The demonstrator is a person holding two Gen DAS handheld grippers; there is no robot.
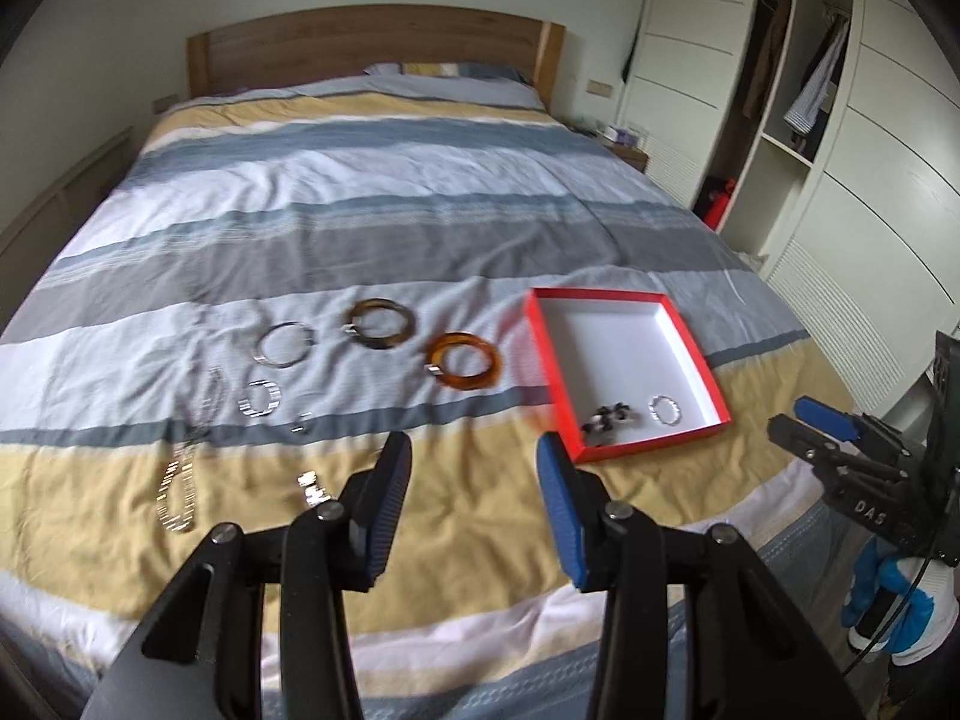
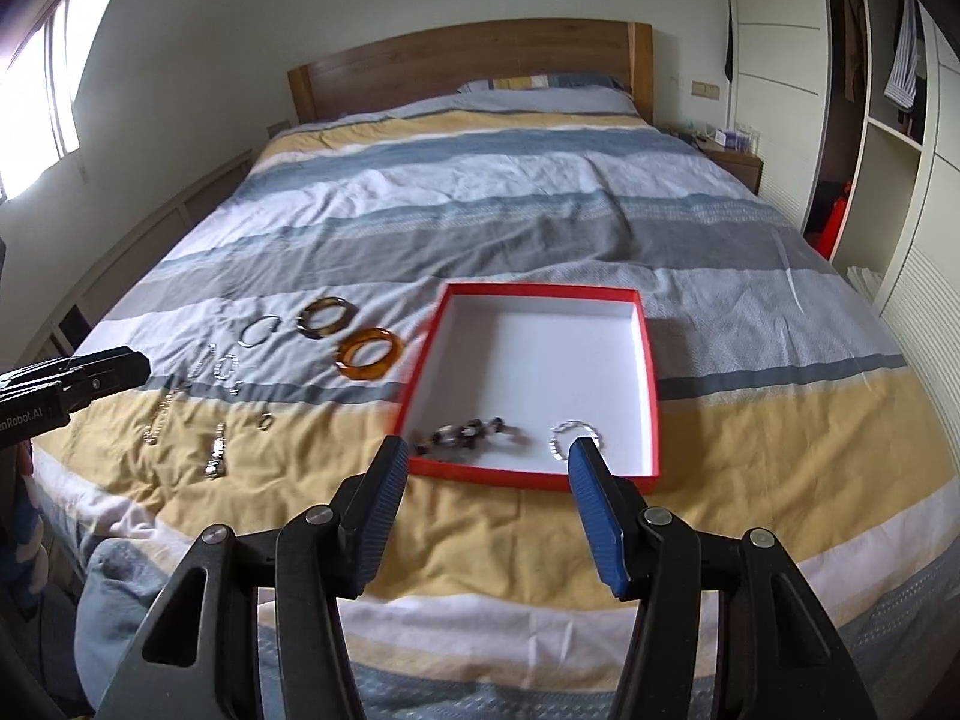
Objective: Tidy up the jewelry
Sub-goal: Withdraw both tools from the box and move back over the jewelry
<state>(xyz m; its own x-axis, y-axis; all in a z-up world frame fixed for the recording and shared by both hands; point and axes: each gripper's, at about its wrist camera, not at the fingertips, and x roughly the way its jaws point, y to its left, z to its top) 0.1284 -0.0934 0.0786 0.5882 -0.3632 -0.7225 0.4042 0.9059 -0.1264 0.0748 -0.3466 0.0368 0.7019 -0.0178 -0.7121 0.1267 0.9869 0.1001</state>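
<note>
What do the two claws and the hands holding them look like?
Both claws, left claw and right claw, have black hinged arms with silver rivets and ribbed blue pads. White lettering marks each body. A blue and white glove and a black cable show below the right claw.

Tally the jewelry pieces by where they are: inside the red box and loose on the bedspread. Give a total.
Inside the red box: 2 (dark beaded piece, small silver ring-shaped piece)
Loose on the bedspread, chunky bangles: 2 (amber bangle, dark tortoiseshell bangle)
Loose, silver pieces: about 6; the small ones are blurred
Total: about 10
</note>
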